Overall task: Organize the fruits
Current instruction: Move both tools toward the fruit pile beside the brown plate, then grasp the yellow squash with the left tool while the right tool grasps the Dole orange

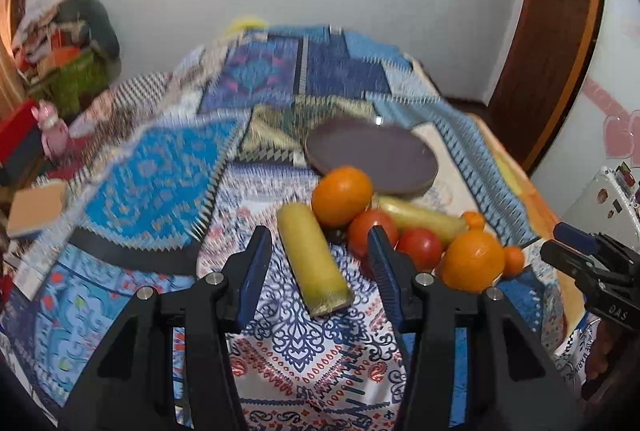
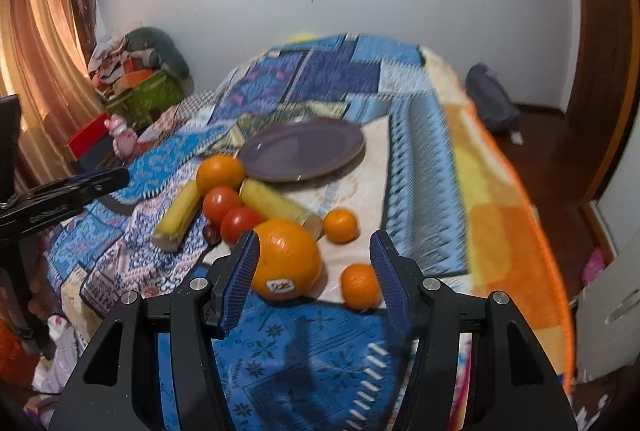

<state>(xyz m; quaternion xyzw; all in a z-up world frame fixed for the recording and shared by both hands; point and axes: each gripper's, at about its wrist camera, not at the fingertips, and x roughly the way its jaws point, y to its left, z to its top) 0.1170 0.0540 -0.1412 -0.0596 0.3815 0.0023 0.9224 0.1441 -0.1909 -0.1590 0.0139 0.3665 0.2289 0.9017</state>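
Two black claws w/ blue ribbed pads, both jaws apart, nothing clamped. Left claw (image 1: pixel 320 255) low centre of left wrist view, pads either side of pale yellow cylindrical fruit piece (image 1: pixel 314 259), not touching. Right claw (image 2: pixel 316 271) low centre of right wrist view, large orange w/ sticker (image 2: pixel 286 259) and small round mandarin (image 2: pixel 360 285) between pads, contact w/ left pad unclear. Fruit pile on patterned blue bedspread (image 2: pixel 320 359), mid-frame, just below empty-looking round purple plate (image 2: pixel 304 149). Red tomatoes (image 2: pixel 222 203) near centre-left of pile.
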